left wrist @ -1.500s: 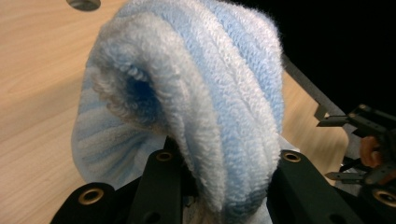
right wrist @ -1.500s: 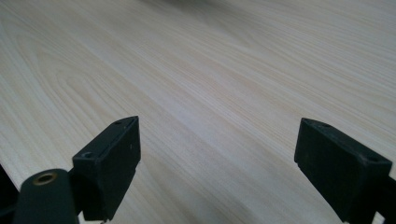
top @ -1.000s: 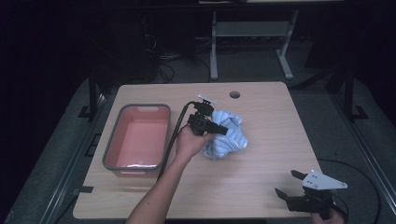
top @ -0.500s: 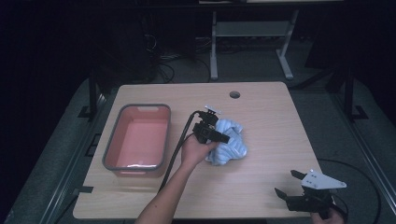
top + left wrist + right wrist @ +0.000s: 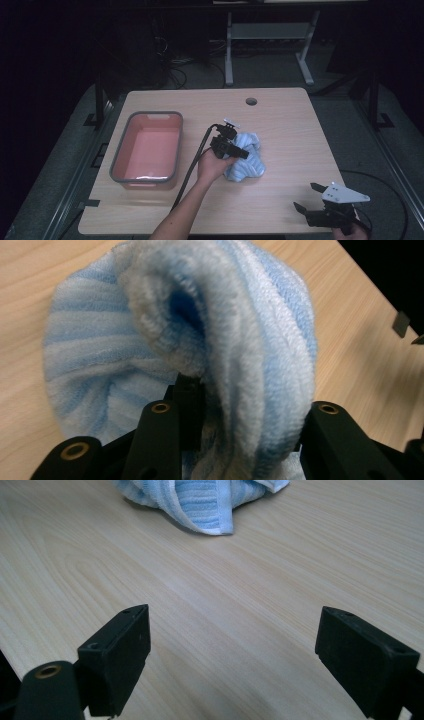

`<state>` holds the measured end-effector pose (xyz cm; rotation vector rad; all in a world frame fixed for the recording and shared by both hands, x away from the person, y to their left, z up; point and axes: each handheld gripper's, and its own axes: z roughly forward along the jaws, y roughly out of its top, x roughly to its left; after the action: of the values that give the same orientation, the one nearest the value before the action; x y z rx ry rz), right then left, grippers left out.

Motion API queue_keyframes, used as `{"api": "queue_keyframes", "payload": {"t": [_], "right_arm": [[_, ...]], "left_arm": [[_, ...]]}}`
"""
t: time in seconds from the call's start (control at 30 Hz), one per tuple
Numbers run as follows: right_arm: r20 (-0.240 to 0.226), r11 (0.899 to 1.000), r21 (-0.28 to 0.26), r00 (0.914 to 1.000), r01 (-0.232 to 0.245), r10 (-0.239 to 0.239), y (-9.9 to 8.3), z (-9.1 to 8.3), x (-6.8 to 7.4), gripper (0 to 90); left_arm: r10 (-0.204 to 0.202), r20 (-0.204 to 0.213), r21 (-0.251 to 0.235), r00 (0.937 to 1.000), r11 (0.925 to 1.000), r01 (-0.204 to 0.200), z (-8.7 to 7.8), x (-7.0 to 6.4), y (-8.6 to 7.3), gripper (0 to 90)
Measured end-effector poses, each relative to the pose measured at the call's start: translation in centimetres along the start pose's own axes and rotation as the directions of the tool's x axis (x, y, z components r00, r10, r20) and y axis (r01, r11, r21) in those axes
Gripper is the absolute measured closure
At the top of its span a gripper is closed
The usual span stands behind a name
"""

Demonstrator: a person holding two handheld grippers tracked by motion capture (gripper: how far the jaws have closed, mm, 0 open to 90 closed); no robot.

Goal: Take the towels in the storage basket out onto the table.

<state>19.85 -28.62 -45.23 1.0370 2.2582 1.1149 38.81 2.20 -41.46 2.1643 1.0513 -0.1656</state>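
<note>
Near the table's centre, left hand-held gripper clamps the striped towel; right hand-held gripper gapes wide at the near right corner.

Tub on table left, towel at centre right of it, right gripper near front-right corner

Our left gripper is black with a thick black cable; our right gripper carries a grey three-cornered plate. Brass-ringed screw holes dot the blocky black jaws. Forearm bare, unsleeved.
</note>
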Motion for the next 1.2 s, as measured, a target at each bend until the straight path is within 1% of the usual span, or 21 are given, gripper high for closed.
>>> {"api": "queue_keyframes", "payload": {"t": [0.07, 0.27, 0.4, 0.47, 0.6, 0.63, 0.73, 0.87, 0.93, 1.07, 1.2], "right_arm": [[0.000, 1.000, 0.002, 1.0000, 0.001, -0.001, 0.0, 0.0, 0.0, 13.9], [0.000, 1.000, 0.000, 1.0000, 0.001, -0.001, 0.0, 0.1, 0.0, 13.9], [-0.002, 1.000, 0.001, 1.0000, 0.000, 0.000, 0.0, 0.1, 0.1, 13.9], [-0.002, 1.000, -0.001, 1.0000, 0.005, -0.005, 0.0, 0.0, 0.2, 13.9], [-0.002, 1.000, 0.003, 1.0000, 0.002, -0.002, 0.0, 0.0, 0.2, 13.9], [0.000, 1.000, 0.001, 1.0000, 0.008, -0.008, 0.0, -0.1, 0.2, 13.9], [0.004, 1.000, -0.001, 1.0000, 0.001, -0.001, 0.0, -0.1, 0.1, 13.9], [0.004, 1.000, 0.000, 1.0000, 0.003, -0.003, 0.0, -0.1, 0.1, 13.9], [0.004, 1.000, 0.000, 1.0000, 0.002, -0.002, 0.0, -0.1, 0.1, 13.9], [0.005, 1.000, 0.003, 1.0000, 0.007, -0.007, 0.0, -0.1, 0.1, 13.9], [0.007, 1.000, 0.001, 1.0000, 0.005, -0.005, 0.0, -0.1, 0.1, 13.9]], "left_arm": [[-0.003, -0.001, -0.002, 1.0000, 1.0000, 0.003, 0.1, -0.1, -0.1, 62.1], [0.003, -0.006, 0.003, 1.0000, 1.0000, -0.003, 0.3, -0.2, -0.1, 60.4], [0.010, -0.006, 0.014, 0.9999, 0.9999, -0.009, 0.4, -0.1, -0.2, 59.8], [0.018, -0.011, 0.018, 0.9998, 0.9997, -0.017, 0.2, -0.2, -0.2, 58.6], [0.019, -0.012, -0.003, 0.9998, 0.9998, -0.019, -0.2, -0.4, -0.2, 56.1], [0.018, -0.009, -0.003, 0.9998, 0.9998, -0.018, -0.3, -0.4, -0.2, 55.6], [0.023, -0.004, 0.009, 0.9997, 0.9997, -0.023, -0.4, -0.3, -0.3, 53.3], [0.024, 0.004, 0.006, 0.9997, 0.9997, -0.024, -0.6, -0.1, -0.4, 51.5], [0.014, 0.010, -0.004, 0.9998, 0.9999, -0.014, -0.8, 0.0, -0.5, 50.0], [0.019, 0.016, 0.000, 0.9997, 0.9998, -0.019, -1.2, 0.0, -0.6, 49.1], [0.019, 0.020, -0.009, 0.9996, 0.9998, -0.019, -1.6, 0.0, -0.8, 46.9]]}}
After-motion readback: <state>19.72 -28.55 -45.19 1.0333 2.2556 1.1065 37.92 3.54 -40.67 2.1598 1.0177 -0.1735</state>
